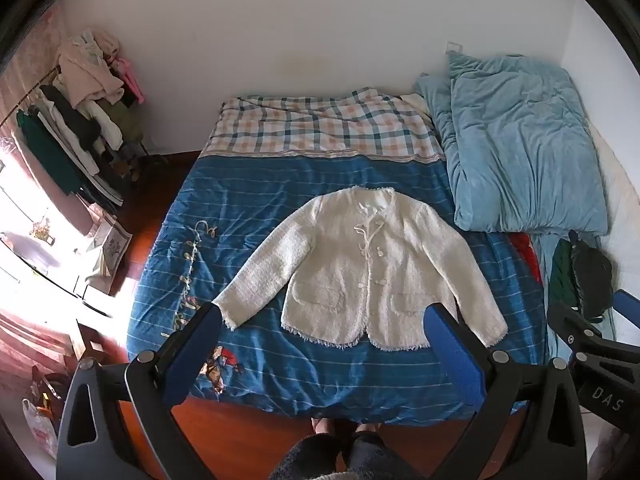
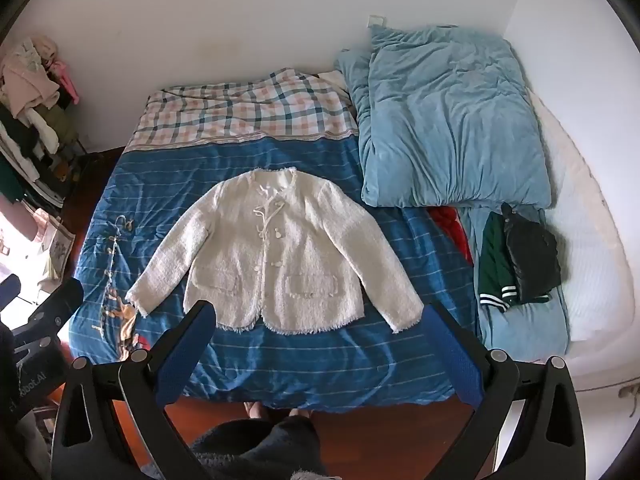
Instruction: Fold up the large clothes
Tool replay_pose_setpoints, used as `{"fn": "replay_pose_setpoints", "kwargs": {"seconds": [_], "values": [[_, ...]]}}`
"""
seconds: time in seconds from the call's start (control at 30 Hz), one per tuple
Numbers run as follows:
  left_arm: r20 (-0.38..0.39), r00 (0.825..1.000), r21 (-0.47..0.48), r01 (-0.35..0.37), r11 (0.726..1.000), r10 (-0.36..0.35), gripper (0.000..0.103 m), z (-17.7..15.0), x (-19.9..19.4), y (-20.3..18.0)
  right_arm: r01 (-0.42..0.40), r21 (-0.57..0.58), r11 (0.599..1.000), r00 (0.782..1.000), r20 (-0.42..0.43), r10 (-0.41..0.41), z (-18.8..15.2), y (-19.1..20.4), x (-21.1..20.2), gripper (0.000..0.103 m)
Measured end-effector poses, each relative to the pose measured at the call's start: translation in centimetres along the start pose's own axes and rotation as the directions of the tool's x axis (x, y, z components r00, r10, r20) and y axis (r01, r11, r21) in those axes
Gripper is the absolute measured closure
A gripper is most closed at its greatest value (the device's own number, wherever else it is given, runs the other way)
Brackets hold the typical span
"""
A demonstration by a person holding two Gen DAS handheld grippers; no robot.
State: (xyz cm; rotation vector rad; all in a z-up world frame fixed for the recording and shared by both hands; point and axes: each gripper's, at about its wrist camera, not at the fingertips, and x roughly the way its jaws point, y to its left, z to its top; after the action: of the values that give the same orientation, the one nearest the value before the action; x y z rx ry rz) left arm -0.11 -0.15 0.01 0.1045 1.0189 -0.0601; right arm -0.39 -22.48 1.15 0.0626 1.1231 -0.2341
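A white tweed jacket (image 1: pixel 360 264) lies flat, front up, on the blue striped bedspread (image 1: pixel 248 208), sleeves spread out to both sides. It also shows in the right wrist view (image 2: pixel 276 252). My left gripper (image 1: pixel 324 316) is open and empty, held high above the bed's near edge. My right gripper (image 2: pixel 320 316) is open and empty too, held high at the same edge. Each gripper's body shows at the edge of the other's view. Neither touches the jacket.
A folded light blue duvet (image 2: pixel 448 120) lies at the bed's right. A dark green and black garment (image 2: pixel 516 256) and something red (image 2: pixel 452 224) lie beside it. A plaid sheet (image 2: pixel 248 116) covers the far end. A clothes rack (image 1: pixel 80 120) stands at left. My feet are on the wooden floor (image 2: pixel 360 432).
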Motion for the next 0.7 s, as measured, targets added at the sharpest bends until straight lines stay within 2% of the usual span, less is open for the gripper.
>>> {"fn": "replay_pose_setpoints", "kwargs": {"seconds": [0.7], "values": [[-0.007,1.0,-0.016,0.019,1.0,-0.019,0.0,0.4,-0.4,-1.3,0.001,-0.005,1.0,1.0,-0.001,-0.001,0.2,0.0,-0.4,0.0]]}}
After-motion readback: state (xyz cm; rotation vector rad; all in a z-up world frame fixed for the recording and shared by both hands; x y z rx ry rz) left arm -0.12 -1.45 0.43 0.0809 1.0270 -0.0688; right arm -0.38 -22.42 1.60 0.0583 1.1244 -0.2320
